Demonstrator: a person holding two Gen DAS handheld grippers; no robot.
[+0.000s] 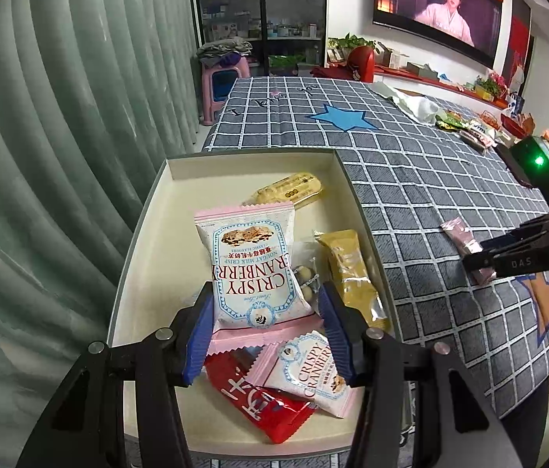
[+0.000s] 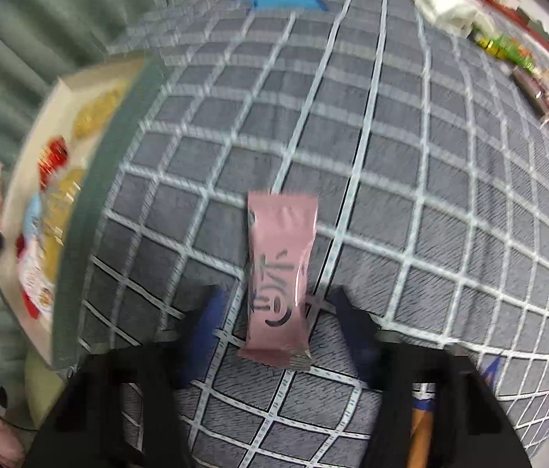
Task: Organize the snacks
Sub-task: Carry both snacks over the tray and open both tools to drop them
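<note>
My left gripper [image 1: 264,335] is over the cream box [image 1: 149,234] and shut on a pink-and-white Crispy Cranberry packet [image 1: 253,269], its blue pads pressing the packet's lower sides. Beneath lie a red packet [image 1: 259,401], a second cranberry packet [image 1: 313,370], a gold bar [image 1: 352,273], a clear bag of round sweets [image 1: 305,273] and a yellow packet [image 1: 294,191]. My right gripper [image 2: 278,312] is open, its fingers either side of a pink bar [image 2: 278,273] lying on the checked cloth. The bar also shows in the left wrist view [image 1: 465,241].
The checked grey cloth [image 1: 411,179] with blue stars covers the table. More snacks [image 1: 465,126] and a white bag [image 1: 415,103] lie at the far right edge. A curtain [image 1: 60,117] hangs left of the box. The box shows blurred in the right wrist view [image 2: 75,202].
</note>
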